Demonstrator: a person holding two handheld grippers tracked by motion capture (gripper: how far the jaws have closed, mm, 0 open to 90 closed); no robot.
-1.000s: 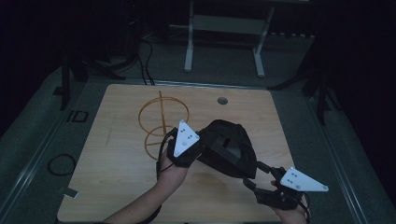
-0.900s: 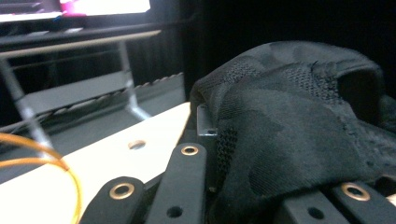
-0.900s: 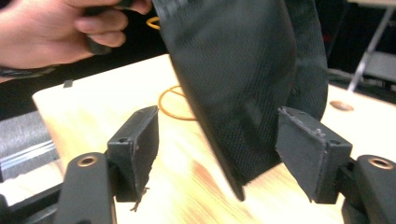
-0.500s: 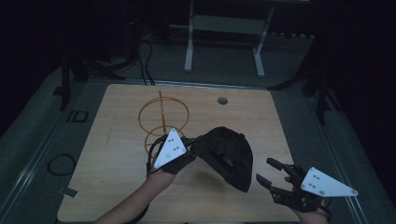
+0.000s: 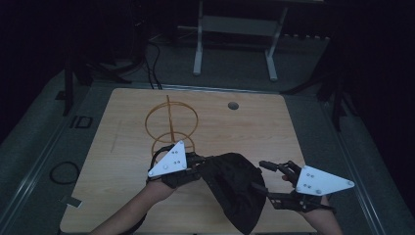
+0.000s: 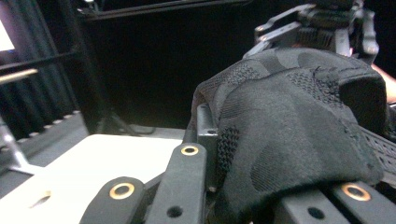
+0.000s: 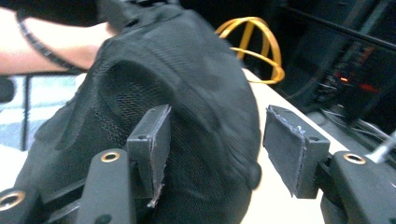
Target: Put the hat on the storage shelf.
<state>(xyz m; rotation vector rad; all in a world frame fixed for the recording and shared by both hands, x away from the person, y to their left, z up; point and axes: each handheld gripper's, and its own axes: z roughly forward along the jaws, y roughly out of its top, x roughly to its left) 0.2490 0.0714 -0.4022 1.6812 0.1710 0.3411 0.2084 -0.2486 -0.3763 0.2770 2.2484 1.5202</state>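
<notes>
Gripping the soft, floppy black cap (image 5: 235, 188) by its edge at the counter's (image 5: 254, 122) six o'clock, the left claw (image 5: 198, 164) stays clenched while the right claw (image 5: 266, 176), released, should probably pinch the stiffer brim.

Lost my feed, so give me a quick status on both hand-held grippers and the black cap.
Left hand-held gripper shut on black cap. Right hand-held gripper open beside it, pads off the fabric. Yellow wire stand behind, apart from the cap.

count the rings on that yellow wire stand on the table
2: on the yellow wire stand, a larger ring sits at the top and a smaller ring lower, partly hidden behind the left gripper; more may be hidden.
</notes>
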